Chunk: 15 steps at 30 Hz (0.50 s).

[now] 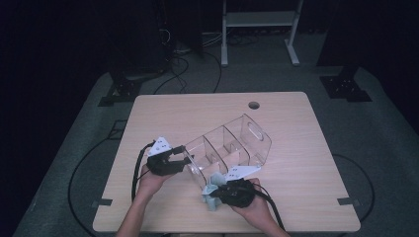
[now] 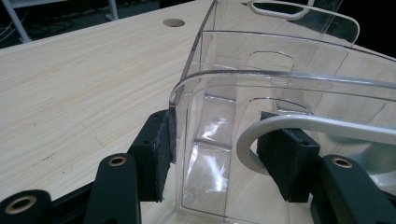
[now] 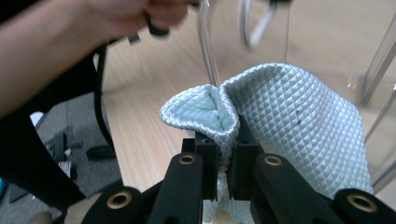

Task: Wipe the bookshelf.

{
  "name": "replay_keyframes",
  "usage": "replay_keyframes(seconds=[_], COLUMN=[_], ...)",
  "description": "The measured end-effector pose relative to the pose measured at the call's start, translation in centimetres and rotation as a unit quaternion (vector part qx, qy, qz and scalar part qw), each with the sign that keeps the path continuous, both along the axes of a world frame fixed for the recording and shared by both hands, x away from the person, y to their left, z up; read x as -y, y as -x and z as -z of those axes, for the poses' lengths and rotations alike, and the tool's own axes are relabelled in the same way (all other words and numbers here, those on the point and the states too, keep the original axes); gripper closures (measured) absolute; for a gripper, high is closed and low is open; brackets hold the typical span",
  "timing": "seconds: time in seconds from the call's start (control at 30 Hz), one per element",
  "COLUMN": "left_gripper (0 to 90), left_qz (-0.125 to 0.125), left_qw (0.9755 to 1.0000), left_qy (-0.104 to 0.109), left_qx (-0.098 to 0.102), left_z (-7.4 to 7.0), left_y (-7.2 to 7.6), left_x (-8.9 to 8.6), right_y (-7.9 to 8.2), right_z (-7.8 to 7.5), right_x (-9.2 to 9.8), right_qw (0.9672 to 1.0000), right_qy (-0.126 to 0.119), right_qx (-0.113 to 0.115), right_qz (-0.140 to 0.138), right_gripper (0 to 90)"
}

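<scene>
A clear plastic organizer [image 1: 230, 145] with several compartments lies slantwise on the wooden table [image 1: 197, 108]. My left gripper [image 1: 184, 155] is at its near-left end. In the left gripper view the jaws [image 2: 224, 149] clamp that end, one pad against the outer wall of the organizer [image 2: 280, 60] and the other inside. My right gripper [image 1: 215, 195] sits just in front of the organizer near the table's front edge. It is shut [image 3: 229, 140] on a folded edge of a pale blue quilted cloth [image 3: 289, 112]. The cloth [image 1: 211, 190] rests beside the clear wall [image 3: 205, 46].
A round cable hole [image 1: 254, 105] sits near the table's far edge, also seen as the hole [image 2: 173, 22] in the left gripper view. A white stand [image 1: 259, 19] and floor cables [image 1: 183, 69] lie behind the table. The person's left hand [image 3: 116, 18] is close to the cloth.
</scene>
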<state>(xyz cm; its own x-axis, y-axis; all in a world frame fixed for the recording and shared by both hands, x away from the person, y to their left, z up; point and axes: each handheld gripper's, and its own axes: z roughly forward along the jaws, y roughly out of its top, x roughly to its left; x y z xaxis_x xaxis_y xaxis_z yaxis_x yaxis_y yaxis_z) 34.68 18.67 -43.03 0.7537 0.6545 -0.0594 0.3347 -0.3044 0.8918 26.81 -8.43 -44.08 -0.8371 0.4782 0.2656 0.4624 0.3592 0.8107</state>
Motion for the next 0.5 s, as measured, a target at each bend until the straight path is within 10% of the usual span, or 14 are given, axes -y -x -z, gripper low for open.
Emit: replay_keyframes(seconds=[0.27,0.5], left_gripper=[45.5,45.9], left_qz=[0.000,-0.002], left_qw=[1.0000,1.0000], left_qy=[-0.002,-0.001], left_qx=[0.001,0.000], left_z=[0.0,0.0], left_y=[0.0,-0.1], left_x=[0.1,0.2], right_y=[-0.2,0.3], right_z=[2.4,-0.4], right_x=[-0.7,-0.2], right_qw=[0.9995,0.9999], right_qy=[0.028,0.002], right_qx=[-0.017,0.016], right_qz=[-0.001,0.002], right_gripper=[84.5,84.6])
